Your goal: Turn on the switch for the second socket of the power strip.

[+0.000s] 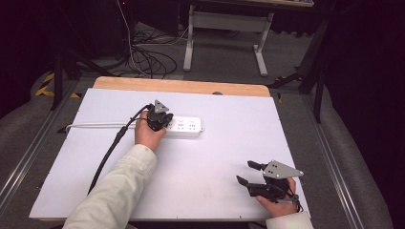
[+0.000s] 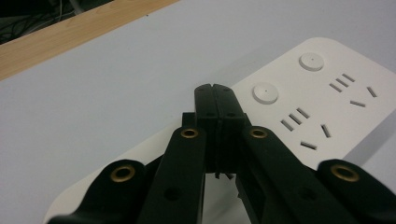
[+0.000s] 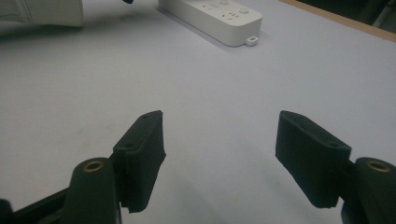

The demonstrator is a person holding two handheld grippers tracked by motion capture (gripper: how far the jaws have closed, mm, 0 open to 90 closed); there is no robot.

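White tabletop [image 1: 205,157] is bearing a power strip [image 1: 184,127] lying lengthwise left to right at mid-table. Left gripper [image 1: 157,121], jaws pressed together and empty, is hovering over its left end; right gripper [image 1: 248,172], jaws spread apart, is resting well away at near right.

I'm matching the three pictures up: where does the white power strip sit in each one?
High view: power strip left of centre, its left end under the left claw.
Left gripper view: right half, just behind the shut jaws.
Right gripper view: top centre, far off.
Shared landmark: the table's wooden edge.
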